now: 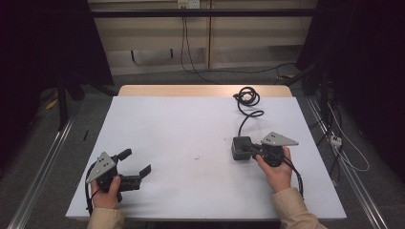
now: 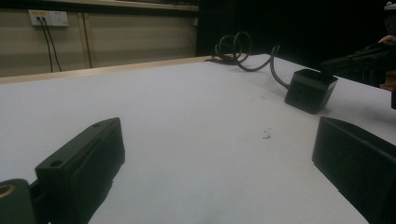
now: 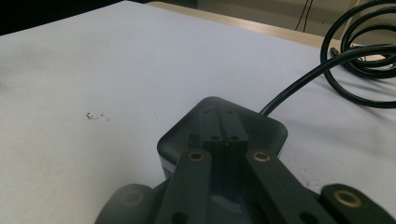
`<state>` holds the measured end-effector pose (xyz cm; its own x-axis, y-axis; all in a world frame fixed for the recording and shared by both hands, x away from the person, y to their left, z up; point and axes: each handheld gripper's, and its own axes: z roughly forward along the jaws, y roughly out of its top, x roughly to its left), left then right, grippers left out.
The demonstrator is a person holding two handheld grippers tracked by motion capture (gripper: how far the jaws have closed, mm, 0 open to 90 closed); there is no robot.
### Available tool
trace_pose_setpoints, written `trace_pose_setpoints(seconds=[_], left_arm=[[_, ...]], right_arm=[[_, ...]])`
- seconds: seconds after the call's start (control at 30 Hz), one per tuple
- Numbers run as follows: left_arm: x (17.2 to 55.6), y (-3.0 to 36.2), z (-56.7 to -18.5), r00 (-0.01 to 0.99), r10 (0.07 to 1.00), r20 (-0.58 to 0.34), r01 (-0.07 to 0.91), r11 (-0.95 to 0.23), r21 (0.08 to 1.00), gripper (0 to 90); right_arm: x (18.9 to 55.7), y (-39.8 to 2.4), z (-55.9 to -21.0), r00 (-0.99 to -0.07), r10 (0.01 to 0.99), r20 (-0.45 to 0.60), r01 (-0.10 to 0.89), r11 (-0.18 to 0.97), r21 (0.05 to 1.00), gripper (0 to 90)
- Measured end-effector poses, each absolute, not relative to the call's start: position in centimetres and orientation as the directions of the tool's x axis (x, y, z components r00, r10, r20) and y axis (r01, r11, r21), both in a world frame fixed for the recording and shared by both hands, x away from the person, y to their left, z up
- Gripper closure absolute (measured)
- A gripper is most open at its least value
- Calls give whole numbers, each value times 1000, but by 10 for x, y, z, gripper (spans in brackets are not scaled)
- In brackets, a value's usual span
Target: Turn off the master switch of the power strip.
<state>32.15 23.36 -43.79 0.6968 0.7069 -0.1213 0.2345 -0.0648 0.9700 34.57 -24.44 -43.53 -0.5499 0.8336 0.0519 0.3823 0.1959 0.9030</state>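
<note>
Black box (image 1: 241, 148): it is sitting on the white table (image 1: 191, 143), right of the middle, with its cord (image 1: 248, 102) curling behind it.
Right gripper (image 1: 248, 149): I am keeping it clenched, resting over the box.
Left gripper (image 1: 136, 162): I am holding it released, well left of the box.

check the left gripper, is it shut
No, the left gripper has its jaws spread wide apart over the bare table, with nothing between them.

The power adapter (image 1: 241, 147) sat right of centre on the table (image 1: 181, 143). Its coiled cable (image 1: 247, 97) lay above it, near the upper edge.
</note>
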Motion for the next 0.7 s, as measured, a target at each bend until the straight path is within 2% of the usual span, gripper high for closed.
trace_pose_setpoints(seconds=[0.7], left_arm=[[321,234,-438,699,706,-119,233,-66,970,21]], right_arm=[[345,-244,-434,-553,832,48,386,205,900,900]])
